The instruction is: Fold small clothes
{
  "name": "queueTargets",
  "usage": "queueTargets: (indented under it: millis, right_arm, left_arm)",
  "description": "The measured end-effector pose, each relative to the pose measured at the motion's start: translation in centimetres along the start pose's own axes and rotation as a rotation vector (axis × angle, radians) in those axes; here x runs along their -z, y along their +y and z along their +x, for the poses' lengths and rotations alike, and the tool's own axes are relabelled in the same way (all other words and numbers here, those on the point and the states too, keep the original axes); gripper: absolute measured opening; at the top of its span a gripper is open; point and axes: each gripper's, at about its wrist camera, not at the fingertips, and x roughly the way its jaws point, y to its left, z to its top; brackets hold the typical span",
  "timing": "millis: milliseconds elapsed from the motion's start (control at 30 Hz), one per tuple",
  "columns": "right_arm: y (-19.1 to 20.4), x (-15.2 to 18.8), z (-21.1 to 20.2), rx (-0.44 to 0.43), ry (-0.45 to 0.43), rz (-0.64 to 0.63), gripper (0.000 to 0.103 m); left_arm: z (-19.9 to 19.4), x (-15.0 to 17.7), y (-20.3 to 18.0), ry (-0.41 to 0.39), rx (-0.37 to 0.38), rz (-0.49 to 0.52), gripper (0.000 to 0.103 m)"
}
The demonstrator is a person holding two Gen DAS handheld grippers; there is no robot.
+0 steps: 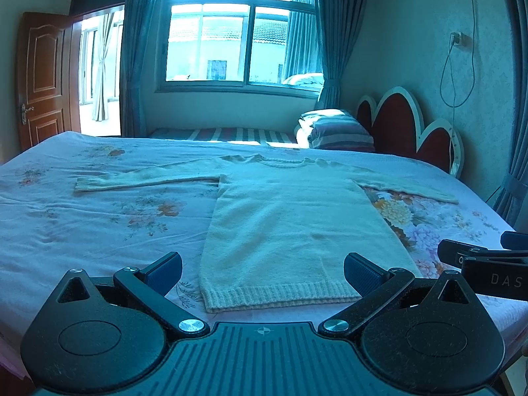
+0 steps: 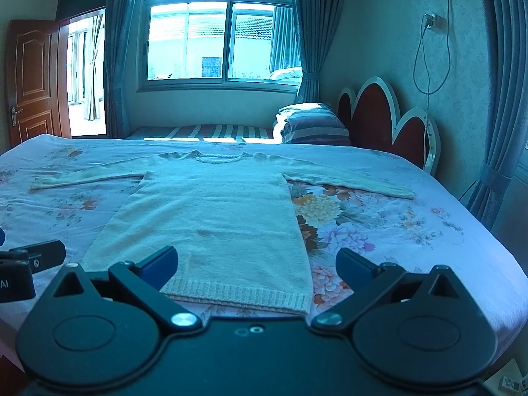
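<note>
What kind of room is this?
It looks like a bedroom: a big bed with a flowery sheet, a striped pillow by the headboard, and a curtained window.

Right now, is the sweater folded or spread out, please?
Spread: the sweater lies flat on the bed, both sleeves stretched sideways.

Both wrist views look low across the bed [image 1: 99,217] toward the window [image 2: 217,33].

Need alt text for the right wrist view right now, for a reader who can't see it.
A pale knit sweater lies flat on a floral bedsheet, sleeves spread, hem nearest the camera. The right tool hovers open at the hem, empty; the left tool shows at the left edge.
</note>
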Motion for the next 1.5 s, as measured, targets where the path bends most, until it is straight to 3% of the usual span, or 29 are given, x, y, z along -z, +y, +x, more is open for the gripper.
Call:
queueTargets:
  millis: [1500]
  right_arm:
    - [0.16,-0.09,-0.06,0.0,-0.004,-0.004,0.102]
  left_arm:
    - [0.04,-0.12,-0.61,0.004,0.004,0.004,0.103]
